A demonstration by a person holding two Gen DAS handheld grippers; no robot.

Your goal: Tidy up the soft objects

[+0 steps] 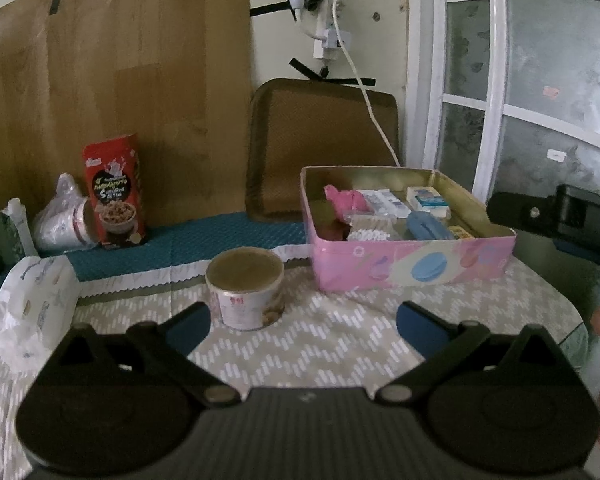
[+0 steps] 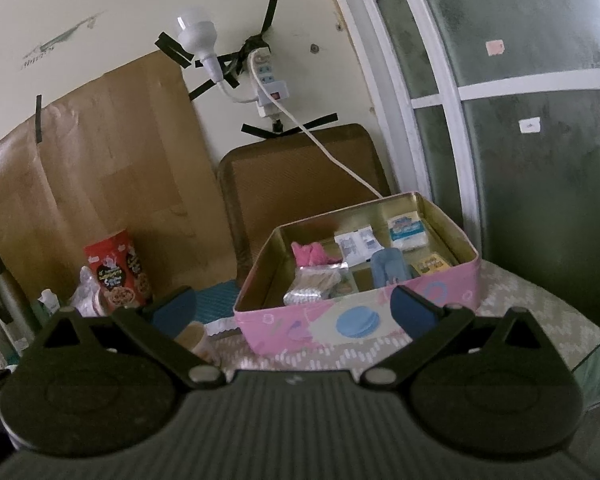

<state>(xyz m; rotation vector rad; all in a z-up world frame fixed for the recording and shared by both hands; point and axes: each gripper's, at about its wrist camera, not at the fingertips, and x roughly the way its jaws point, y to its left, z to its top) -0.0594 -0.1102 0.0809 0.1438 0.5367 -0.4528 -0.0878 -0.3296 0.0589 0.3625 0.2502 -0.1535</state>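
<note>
Left wrist view: a table under a grey-and-white zigzag cloth [image 1: 332, 344] fills the middle of the frame, a teal quilted runner [image 1: 220, 236] crossing behind it. Upper left, a large brown paper sheet [image 1: 120, 80] is taped to the wall; a brown woven tray [image 1: 324, 140] leans upright at centre. Right of centre sits the pink rectangular tin [image 1: 412, 264], lidless, gold-lined, printed with pastel macarons, its long axis running left to right with the near long wall facing the camera. Inside lie a crumpled pink soft piece [image 1: 340, 196] at the left end, a blue padded item [image 1: 428, 228] near the front wall, and small white packets [image 1: 380, 200]. A white tissue pack [image 1: 36, 304], soft and wrinkled, rests at the left edge. A red cereal box [image 1: 114, 192] stands upright behind it. A round paper-labelled can [image 1: 244, 292] stands at centre, just beyond the left gripper [image 1: 304, 324], whose blue-padded fingers are spread wide with nothing between them.

Right wrist view: the right gripper [image 2: 292, 312] hangs before the tin's near wall, fingers likewise wide apart and holding nothing.
</note>
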